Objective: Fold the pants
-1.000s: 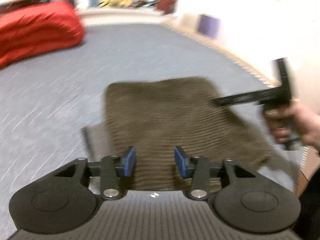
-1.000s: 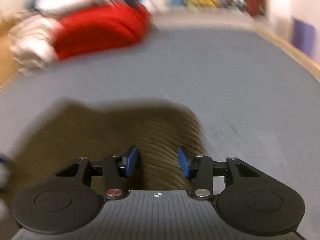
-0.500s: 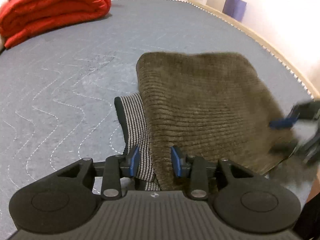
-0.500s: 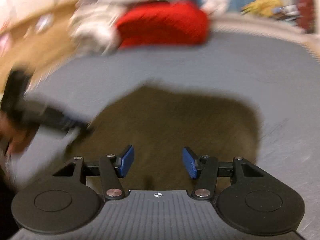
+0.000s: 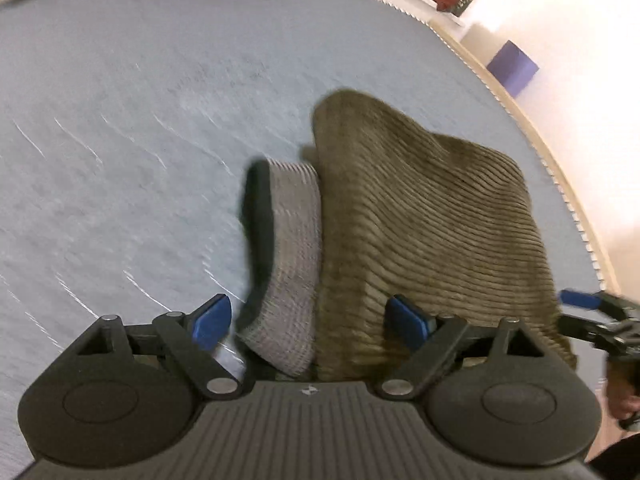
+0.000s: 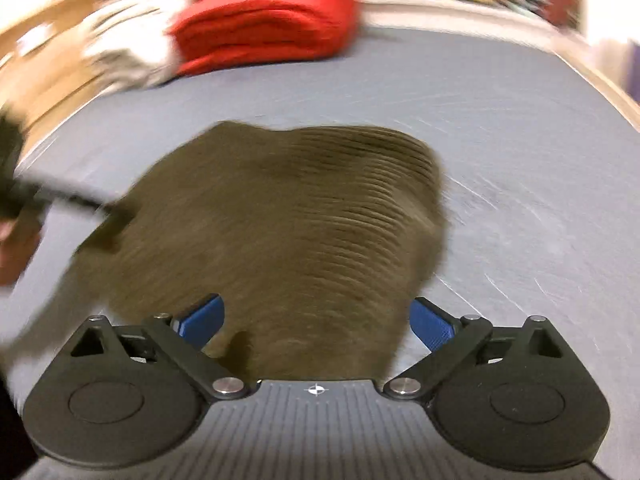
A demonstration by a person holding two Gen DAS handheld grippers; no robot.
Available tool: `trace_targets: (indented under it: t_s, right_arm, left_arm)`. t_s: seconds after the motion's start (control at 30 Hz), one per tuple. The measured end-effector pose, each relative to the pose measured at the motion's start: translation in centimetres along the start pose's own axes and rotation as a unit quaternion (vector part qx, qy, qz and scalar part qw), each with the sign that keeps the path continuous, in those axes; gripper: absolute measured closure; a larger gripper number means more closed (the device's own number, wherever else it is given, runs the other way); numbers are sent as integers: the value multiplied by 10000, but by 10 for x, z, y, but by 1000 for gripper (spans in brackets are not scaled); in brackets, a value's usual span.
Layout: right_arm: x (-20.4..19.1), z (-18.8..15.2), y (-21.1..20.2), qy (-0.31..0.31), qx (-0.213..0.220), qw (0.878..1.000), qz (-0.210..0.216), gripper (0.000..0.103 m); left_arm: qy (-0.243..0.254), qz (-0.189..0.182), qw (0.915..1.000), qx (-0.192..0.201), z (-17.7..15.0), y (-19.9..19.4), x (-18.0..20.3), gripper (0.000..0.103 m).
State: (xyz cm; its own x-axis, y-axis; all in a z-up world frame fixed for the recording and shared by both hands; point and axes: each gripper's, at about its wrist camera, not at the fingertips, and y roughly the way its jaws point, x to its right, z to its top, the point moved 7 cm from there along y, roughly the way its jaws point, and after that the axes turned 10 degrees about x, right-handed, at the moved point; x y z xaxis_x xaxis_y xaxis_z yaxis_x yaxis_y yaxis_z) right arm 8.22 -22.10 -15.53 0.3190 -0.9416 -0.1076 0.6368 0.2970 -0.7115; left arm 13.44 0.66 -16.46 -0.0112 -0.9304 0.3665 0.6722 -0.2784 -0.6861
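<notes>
- Near the right edge of the grey mattress (image 5: 140, 100), the brown corduroy pants (image 5: 432, 224) lie as a compact folded stack, striped waistband lining (image 5: 292, 248) peeking out.
- Left hand-held gripper (image 5: 308, 322) and right hand-held gripper (image 6: 316, 320) both gape wide, holding nothing.
- Folding looks nearly finished; perhaps tidying remains.

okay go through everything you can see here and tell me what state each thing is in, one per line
Pants: brown corduroy, folded over, lying flat on the grey mat.
Waistband: striped lining turned out, sticking out at the fold's left edge.
Left gripper: open, straddling the near edge of the pants.
Right gripper: open, over the pants.
Red blanket: folded, at the far end of the mat.
</notes>
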Motion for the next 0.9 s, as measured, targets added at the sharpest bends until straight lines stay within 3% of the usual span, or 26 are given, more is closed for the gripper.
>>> trace_targets:
  t_s: [0.17, 0.2, 0.23, 0.27, 0.3, 0.33, 0.43, 0.5, 0.57, 0.63, 0.7, 0.8, 0.9]
  right_arm:
    - [17, -12, 21, 1065, -444, 9930, 239, 6]
    - [16, -16, 26, 1241, -547, 9901, 368, 12]
    - [14, -18, 29, 1358, -635, 9875, 479, 28]
    - [10, -18, 32, 1431, -691, 9859, 523, 30]
    - [11, -17, 34, 1445, -657, 9861, 483, 39]
    - [10, -16, 28, 1506, -625, 9854, 499, 52]
    - [16, -1, 19, 1777, -395, 9822, 461, 64]
    - [15, 13, 9, 1442, -67, 9891, 272, 64]
    - [17, 22, 4, 1299, 107, 9913, 165, 64]
    - [20, 20, 7, 1315, 22, 9912, 160, 61]
    - [14, 13, 12, 921, -181, 9956, -32, 54]
    - [2, 18, -2, 49, 58, 9988, -474, 51]
    - [-10, 29, -25, -260, 435, 9979, -399, 50]
  left_arm:
    - [-184, -177, 9996, -86, -1, 6, 0, 14]
    - [-247, -214, 9994, -97, -3, 7, -3, 16]
    - [-249, -233, 9994, -94, -4, 6, -4, 18]
    - [-205, -237, 9995, -85, -5, 6, -3, 19]
    - [-150, -235, 9996, -83, -5, 3, -2, 22]
    - [-143, -235, 9996, -91, -4, -1, 1, 28]
    - [-320, -387, 9987, -122, -3, -15, 7, 45]
    - [-331, -529, 9979, -147, -5, -21, 14, 48]
    - [23, -435, 9990, -135, -11, -23, 21, 46]
    - [298, -200, 9993, -60, -13, -23, 21, 35]
    - [637, 105, 9977, 189, -6, -30, 23, 28]
    - [1398, 575, 9850, 837, 10, -51, 35, 28]
    - [1794, 526, 9739, 1290, 18, -70, 52, 29]
